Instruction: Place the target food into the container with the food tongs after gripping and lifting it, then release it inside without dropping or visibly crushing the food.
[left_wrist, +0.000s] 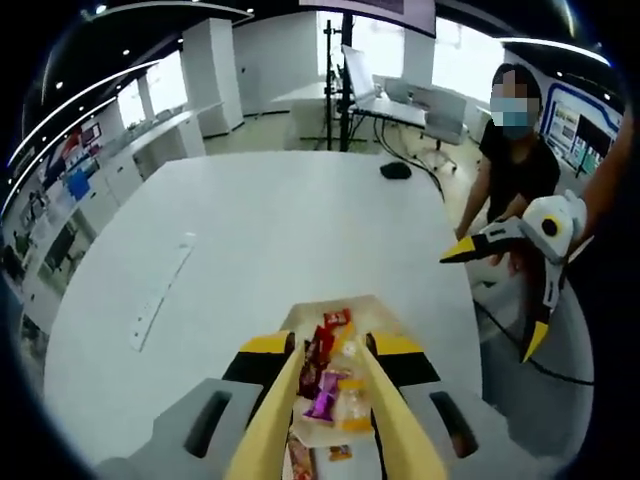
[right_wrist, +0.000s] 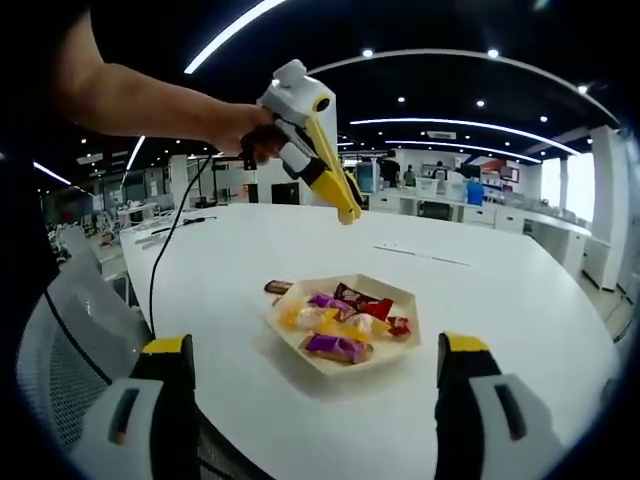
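Observation:
A pale paper tray (left_wrist: 333, 304) (right_wrist: 335, 373) of wrapped candies lies on the white table (left_wrist: 280, 220) (right_wrist: 480, 290). Purple candies (left_wrist: 322, 402) (right_wrist: 335, 346), red ones (right_wrist: 372, 305) and yellow ones fill it. My left gripper (left_wrist: 330, 345) is shut on tan food tongs (left_wrist: 275, 410), whose arms hang over the tray and frame the candies. In the right gripper view the left gripper (right_wrist: 322, 165) hovers above and behind the tray, tongs' tip (right_wrist: 347, 208) pointing down. My right gripper (right_wrist: 315, 350) is open and holds nothing, near the table's edge beside the tray (left_wrist: 495, 298).
A brown candy bar (right_wrist: 278, 287) lies just outside the tray. A white strip (left_wrist: 160, 295) and a dark mouse-like object (left_wrist: 396, 170) sit farther out on the table. A person in black (left_wrist: 515, 165) sits at the edge. White mesh chair (right_wrist: 70, 340); cable (right_wrist: 165, 255).

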